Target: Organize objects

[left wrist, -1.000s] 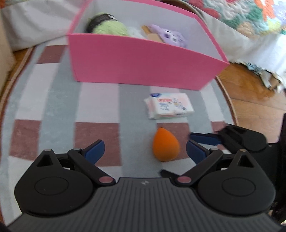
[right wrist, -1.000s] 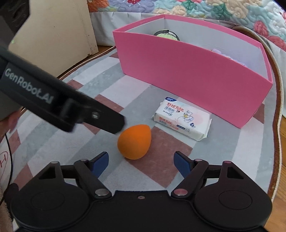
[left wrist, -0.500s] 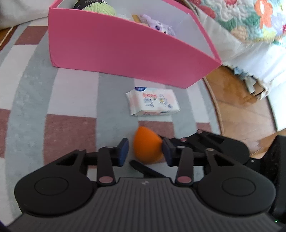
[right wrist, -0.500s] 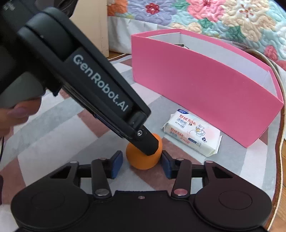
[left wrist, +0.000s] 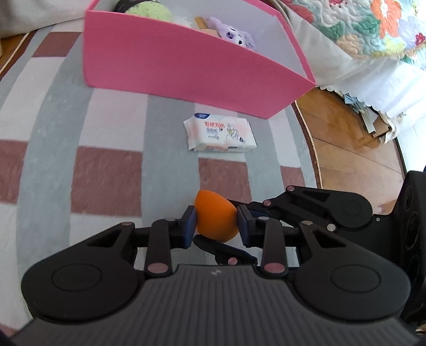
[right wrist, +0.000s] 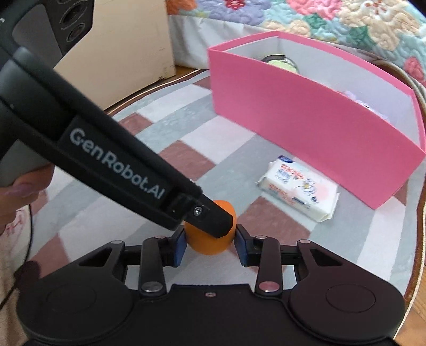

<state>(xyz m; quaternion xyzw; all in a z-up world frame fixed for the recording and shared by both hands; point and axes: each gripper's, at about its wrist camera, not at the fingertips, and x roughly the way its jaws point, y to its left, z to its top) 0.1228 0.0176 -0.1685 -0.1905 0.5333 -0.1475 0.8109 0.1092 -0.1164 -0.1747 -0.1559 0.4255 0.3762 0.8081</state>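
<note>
Checked rug over wood floor; floral quilt behind.

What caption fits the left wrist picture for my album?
Both grippers' jaws squeeze one orange egg-shaped sponge on the checked rug, before the pink box.

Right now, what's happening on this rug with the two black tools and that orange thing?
A person is tidying up using two handheld grippers. Both the left gripper and the right gripper are closed on the same orange makeup sponge on the checked rug. A pack of wet wipes lies nearby, in front of the pink box, which already holds a purple plush toy.
</note>
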